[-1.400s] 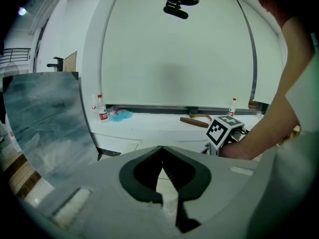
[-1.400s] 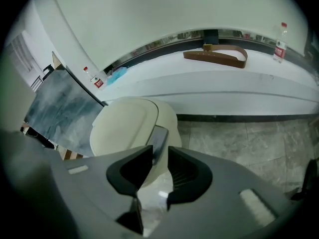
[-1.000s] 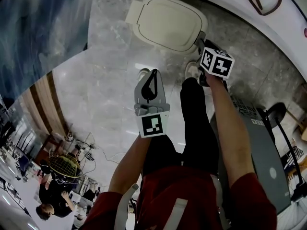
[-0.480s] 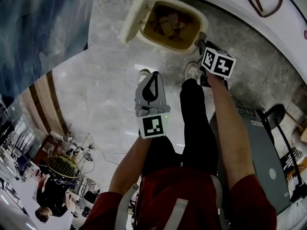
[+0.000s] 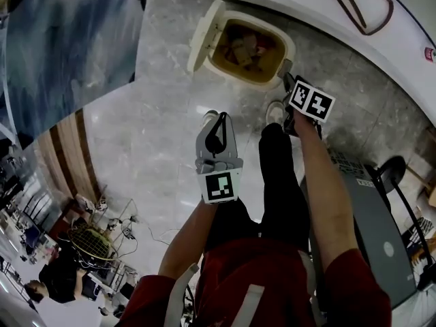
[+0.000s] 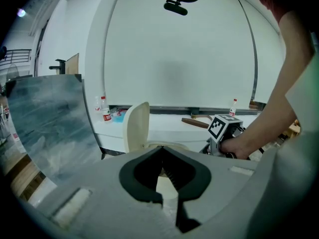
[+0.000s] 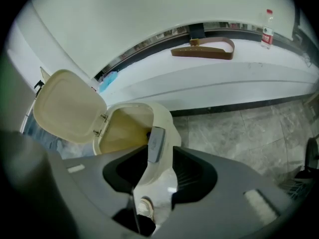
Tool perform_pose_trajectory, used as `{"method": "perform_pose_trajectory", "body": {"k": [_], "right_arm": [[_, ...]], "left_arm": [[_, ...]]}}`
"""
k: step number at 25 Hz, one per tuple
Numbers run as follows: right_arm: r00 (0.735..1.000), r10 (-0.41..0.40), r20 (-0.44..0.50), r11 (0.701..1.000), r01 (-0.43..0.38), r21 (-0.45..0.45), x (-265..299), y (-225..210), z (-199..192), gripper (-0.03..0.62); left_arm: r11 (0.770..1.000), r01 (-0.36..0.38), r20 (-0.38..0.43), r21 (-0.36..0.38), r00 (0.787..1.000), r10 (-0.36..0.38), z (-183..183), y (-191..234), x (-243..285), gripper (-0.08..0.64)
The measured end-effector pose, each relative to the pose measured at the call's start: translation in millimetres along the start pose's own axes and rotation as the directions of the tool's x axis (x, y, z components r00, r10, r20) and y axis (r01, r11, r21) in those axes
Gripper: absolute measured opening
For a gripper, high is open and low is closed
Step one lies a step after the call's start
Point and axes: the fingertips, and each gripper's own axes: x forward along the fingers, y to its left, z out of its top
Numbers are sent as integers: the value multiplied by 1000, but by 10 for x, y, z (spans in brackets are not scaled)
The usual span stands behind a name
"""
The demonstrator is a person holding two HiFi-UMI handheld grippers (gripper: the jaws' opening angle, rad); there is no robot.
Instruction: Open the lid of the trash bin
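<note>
**Head view: lid raised, right tongs at the front catch**

1. Location. The trash bin [image 7: 163, 119] stands on the marble floor [image 5: 157, 114] against the white wall, directly ahead of the person's feet. Its lid [image 5: 203, 36] stands upright on the hinge at the bin's left side as seen from the head, and the rubbish [image 5: 245, 46] inside is exposed.

2. Right tongs [image 7: 159, 158]. These point steeply down at the bin's near rim. The jaws are opening. The grey button [image 7: 155, 143] on the front of the bin lies in the gap between them, and neither pad appears to press on it. In my judgement this position is chosen because the button is the lid release, and parting the jaws frees it now that the lid is up.

3. Left tongs [image 6: 162, 151]. The jaws are together with nothing between them. They are held back over the floor, well apart from the bin. This likely keeps them clear of the lid's swing, since one tool is enough for the job.

4. Status. The lid is open, and the task appears complete.
</note>
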Motion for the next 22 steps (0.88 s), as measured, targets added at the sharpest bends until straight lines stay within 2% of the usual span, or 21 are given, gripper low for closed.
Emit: {"method": "perform_pose_trajectory", "body": {"k": [5,14,22], "right_arm": [[1000,17,-6,1000,-17,-17,-173,99,-66,156],[999,6,-36,993,-10,-115,-604,214,-257,156],[997,21,-75,988,-32,-153,-1118,430,-617,156]], "left_arm": [[1000,-1,34,16,999,0,229,59,-54,5],[1000,-6,76,7,997,5,545,112,-246,5],[1000,1,95,16,995,-3,783,182,-503,5]]}}
